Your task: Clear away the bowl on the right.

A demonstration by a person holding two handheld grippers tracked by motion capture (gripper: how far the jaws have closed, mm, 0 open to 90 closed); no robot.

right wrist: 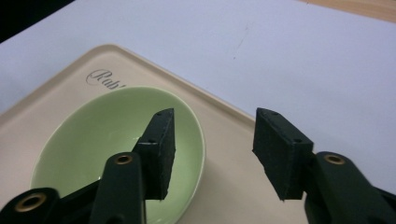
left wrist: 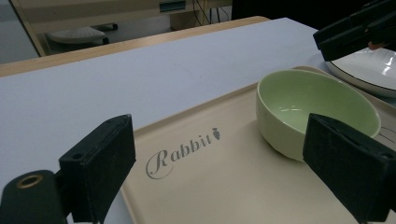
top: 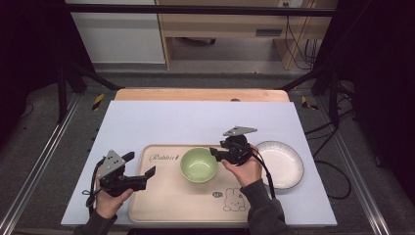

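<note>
Bowl (top: 199, 164) sits on the tray (top: 166, 196) just left of the right gripper (right wrist: 210, 154), jaws apart and empty, while the left gripper (left wrist: 224, 172) waits wide farther off.

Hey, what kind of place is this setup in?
Probably a lab or workshop recording station, not a kitchen. The table sits in a dark metal frame with cables trailing on the floor, and a person works a tray and green bowl with handheld grippers.
</note>
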